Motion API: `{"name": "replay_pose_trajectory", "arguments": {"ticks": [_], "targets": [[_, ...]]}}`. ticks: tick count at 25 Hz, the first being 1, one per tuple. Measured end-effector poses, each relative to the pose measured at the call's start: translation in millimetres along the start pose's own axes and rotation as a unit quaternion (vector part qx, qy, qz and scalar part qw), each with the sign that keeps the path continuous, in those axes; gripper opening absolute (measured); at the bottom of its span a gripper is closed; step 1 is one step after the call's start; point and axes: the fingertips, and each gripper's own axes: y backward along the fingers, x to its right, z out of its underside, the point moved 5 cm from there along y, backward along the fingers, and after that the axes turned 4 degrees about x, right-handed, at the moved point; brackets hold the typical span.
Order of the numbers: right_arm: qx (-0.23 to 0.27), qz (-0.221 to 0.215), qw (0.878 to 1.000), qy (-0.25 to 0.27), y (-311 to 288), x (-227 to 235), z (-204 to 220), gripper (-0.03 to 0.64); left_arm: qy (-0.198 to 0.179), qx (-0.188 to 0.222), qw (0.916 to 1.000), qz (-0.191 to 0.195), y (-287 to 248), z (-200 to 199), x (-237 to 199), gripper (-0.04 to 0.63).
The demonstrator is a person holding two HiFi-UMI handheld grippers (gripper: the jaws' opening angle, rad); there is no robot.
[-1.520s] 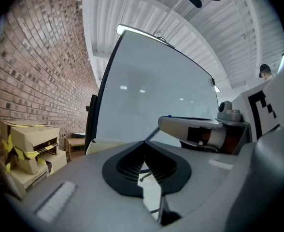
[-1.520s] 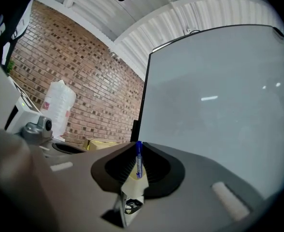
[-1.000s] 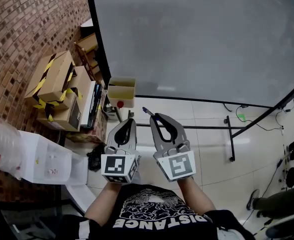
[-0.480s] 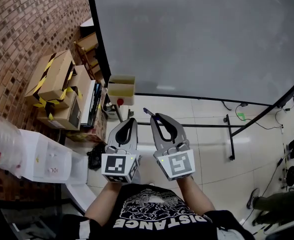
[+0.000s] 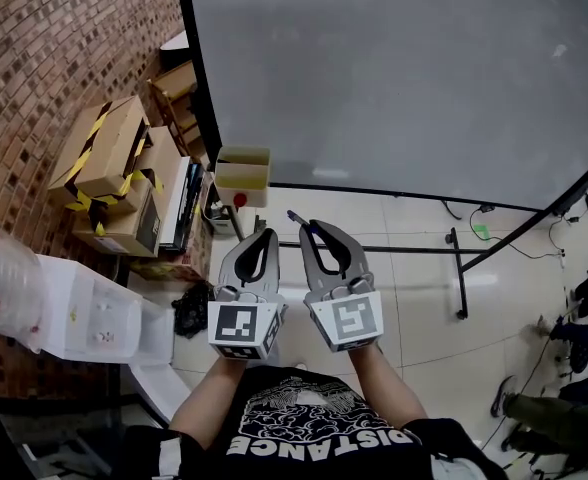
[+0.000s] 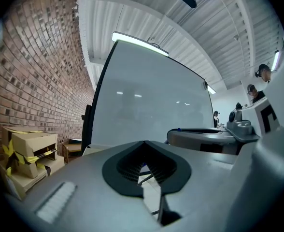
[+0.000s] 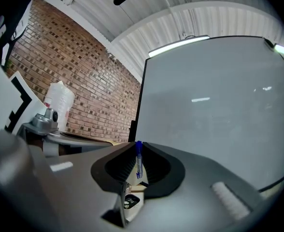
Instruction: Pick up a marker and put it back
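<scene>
Two grippers held side by side in front of a whiteboard, one holding a blue marker.
Far left, cardboard boxes [image 5: 104, 158] sit by the brick wall [image 5: 34, 48]. The left gripper [image 6: 145, 143] has its jaws together with nothing in them. Just right of it, the right gripper [image 7: 138, 148] is clamped on the blue marker [image 7: 138, 161]. The marker pokes out past the jaw tips, near the small box [image 5: 243, 180] at the whiteboard's [image 5: 394, 78] lower left corner.

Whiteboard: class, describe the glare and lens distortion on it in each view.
Head view: whiteboard evenly lit, one pale sheen near its lower edge. Left gripper view: small ceiling-light reflections, frame bowed. Right gripper view: bright reflected streaks, frame curved.
</scene>
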Motion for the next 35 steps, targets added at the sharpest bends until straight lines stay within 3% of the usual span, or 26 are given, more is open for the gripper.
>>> {"name": "replay_pose_trajectory", "arguments": {"ticks": [23,35], "targets": [[0.008,-0.031,0.999,0.004,-54,-9,1,0.037,-0.001,-0.004,0.9996,-0.029,-13,3,-36,0.006],[-0.011,-0.037,0.999,0.018,-93,-8,15,0.037,0.002,-0.004,0.9997,-0.026,-31,6,-58,0.006]]}}
